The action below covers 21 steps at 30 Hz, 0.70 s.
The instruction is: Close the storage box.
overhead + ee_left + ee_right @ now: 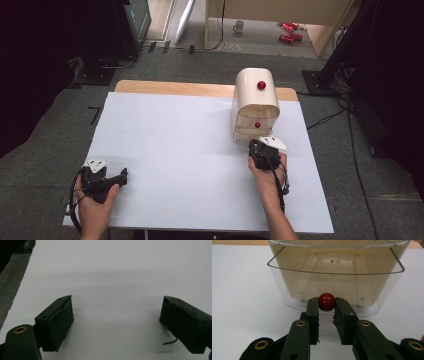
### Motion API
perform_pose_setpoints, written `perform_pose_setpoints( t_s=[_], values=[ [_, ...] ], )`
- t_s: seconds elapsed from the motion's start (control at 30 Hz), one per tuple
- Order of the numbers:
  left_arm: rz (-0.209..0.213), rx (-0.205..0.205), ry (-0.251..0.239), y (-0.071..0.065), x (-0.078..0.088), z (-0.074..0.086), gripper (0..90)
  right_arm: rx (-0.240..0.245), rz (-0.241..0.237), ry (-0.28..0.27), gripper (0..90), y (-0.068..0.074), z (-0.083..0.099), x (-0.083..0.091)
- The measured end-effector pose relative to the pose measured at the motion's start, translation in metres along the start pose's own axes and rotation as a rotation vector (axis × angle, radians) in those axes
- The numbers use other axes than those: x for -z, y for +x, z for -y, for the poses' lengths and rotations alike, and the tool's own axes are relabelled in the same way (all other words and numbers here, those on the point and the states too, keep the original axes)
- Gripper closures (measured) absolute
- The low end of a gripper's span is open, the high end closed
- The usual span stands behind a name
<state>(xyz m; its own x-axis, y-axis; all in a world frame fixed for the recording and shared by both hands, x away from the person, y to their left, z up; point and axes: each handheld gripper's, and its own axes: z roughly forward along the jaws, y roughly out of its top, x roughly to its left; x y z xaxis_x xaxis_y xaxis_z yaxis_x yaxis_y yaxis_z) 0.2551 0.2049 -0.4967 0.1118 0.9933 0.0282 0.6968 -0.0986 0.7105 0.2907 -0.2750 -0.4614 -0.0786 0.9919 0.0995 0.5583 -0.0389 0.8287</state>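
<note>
A cream, round-topped box [255, 95] stands at the table's far right, with a red knob [261, 85] on its upper front. In the right gripper view its lower part is a clear plastic drawer [287, 287] with a second red knob [326, 302] on its front wall. My right gripper [326, 305] is shut on that knob, one jaw on each side; from above, the right gripper [258, 146] sits just in front of the box. Near the front left corner my left gripper [121, 176] rests in a hand. Its jaws stand wide apart over bare white table, the left gripper [117, 312] open and holding nothing.
The white table top [175, 150] lies on a wooden board whose far edge shows behind it. Cables [75, 210] trail from both grippers toward the front edge. Beyond the table, grey floor holds a mug [239, 26], red cans [287, 31] and dark equipment.
</note>
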Motion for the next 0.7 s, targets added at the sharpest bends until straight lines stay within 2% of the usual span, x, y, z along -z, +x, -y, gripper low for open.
perform_pose_setpoints(
  t_s=[0.7],
  values=[
    [0.000,0.000,0.000,0.000,0.000,0.000,11.8,0.004,0.009,0.005,75.5,-0.002,-0.005,-0.011]
  ],
)
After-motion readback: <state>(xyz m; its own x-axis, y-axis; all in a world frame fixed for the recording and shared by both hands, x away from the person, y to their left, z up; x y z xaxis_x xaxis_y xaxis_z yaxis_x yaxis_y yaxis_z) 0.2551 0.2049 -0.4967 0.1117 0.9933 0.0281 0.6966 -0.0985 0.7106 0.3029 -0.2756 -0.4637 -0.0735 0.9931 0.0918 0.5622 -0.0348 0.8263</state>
